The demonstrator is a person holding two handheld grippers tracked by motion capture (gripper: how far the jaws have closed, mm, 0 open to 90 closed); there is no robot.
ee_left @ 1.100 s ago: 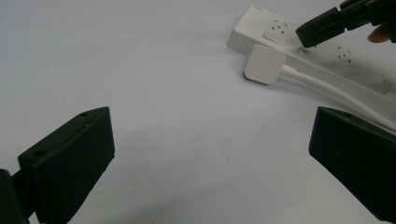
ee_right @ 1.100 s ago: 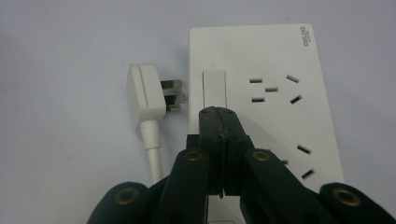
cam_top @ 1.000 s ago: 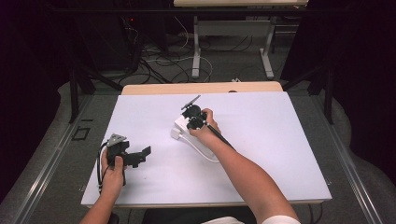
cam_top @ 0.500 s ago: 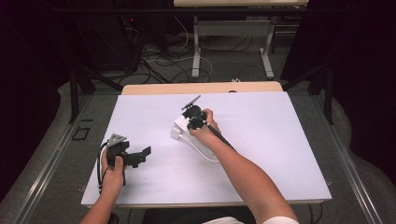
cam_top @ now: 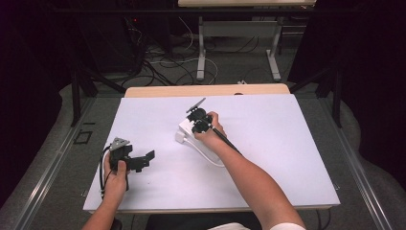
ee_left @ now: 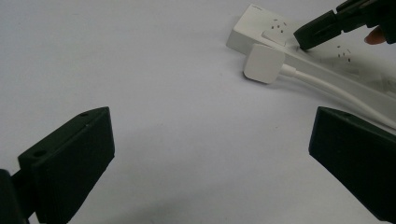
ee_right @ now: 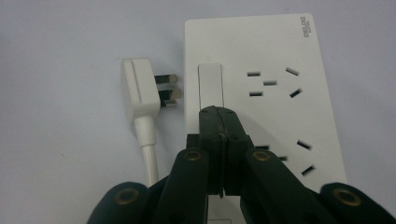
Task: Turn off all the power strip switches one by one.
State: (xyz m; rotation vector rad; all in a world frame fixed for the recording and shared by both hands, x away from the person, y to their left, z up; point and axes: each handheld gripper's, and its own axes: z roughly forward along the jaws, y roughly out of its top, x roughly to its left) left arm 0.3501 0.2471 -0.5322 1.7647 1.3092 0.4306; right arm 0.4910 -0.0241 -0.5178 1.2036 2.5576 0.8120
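The high view shows a white desk (cam_top: pixel 287 158) with a wooden strip along its far edge, and a person's two forearms coming in from the near side. Near the middle of the desk lies a white power strip (cam_top: pixel 187 128), and its own white cable (cam_top: pixel 208 155) trails toward the person under the right forearm.

The right claw (cam_top: pixel 197 116) is held over the strip. In the right gripper view its jaws are pressed together with nothing between them, and their joined tip (ee_right: pixel 219 122) sits at the near end of the strip's long rocker switch (ee_right: pixel 210 86); whether the tip actually touches the switch cannot be told. Socket holes (ee_right: pixel 271 83) lie just to the right of the switch in that view.

The left claw (cam_top: pixel 143 159) rests well apart from the strip, toward the near left corner of the desk. In the left gripper view its jaws stand wide apart over bare desk, holding nothing.

A white plug (ee_right: pixel 140 91) lies on the desk just beside the strip's left edge in the right gripper view, its two metal prongs (ee_right: pixel 167 87) pointing at the strip but not inserted in it.
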